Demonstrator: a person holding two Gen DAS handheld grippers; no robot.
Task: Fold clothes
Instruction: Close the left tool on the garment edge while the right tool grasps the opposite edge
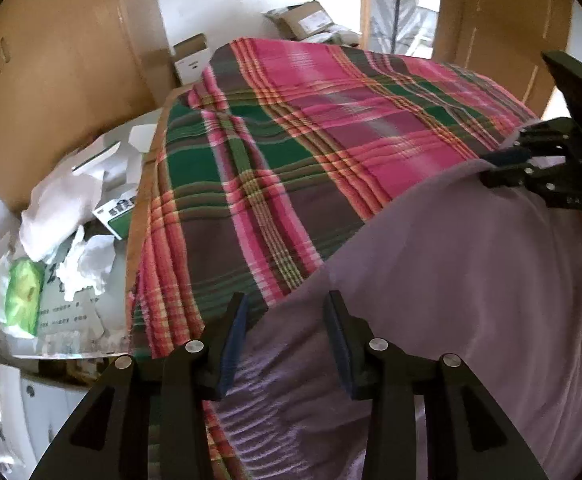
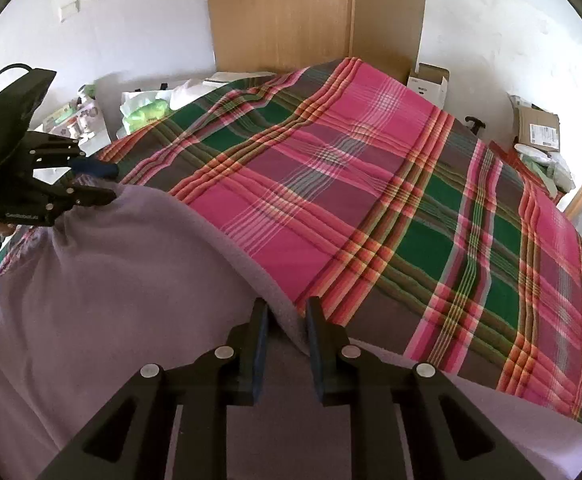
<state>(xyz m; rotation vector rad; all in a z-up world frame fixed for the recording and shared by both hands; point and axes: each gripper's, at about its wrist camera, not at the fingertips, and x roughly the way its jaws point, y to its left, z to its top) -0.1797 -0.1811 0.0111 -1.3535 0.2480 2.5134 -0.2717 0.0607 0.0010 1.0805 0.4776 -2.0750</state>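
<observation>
A lilac fleece garment (image 1: 471,280) (image 2: 111,280) lies spread over a pink and green plaid bedspread (image 1: 291,140) (image 2: 371,180). My left gripper (image 1: 287,320) (image 2: 103,182) is open over the garment's gathered edge, and the cloth runs between its fingers. My right gripper (image 2: 287,320) (image 1: 499,166) stands at the opposite end of the same edge. Its jaws are narrow and pinch a thick fold of the fleece. The cloth rises slightly toward both grippers.
Bags, paper and packets (image 1: 71,220) are piled beside the bed on the left gripper's side. A wooden wardrobe (image 2: 315,12) stands beyond the bed's far end, next to a white box (image 2: 429,80) and a cardboard parcel (image 2: 537,128). A hand (image 2: 1,230) holds the left gripper.
</observation>
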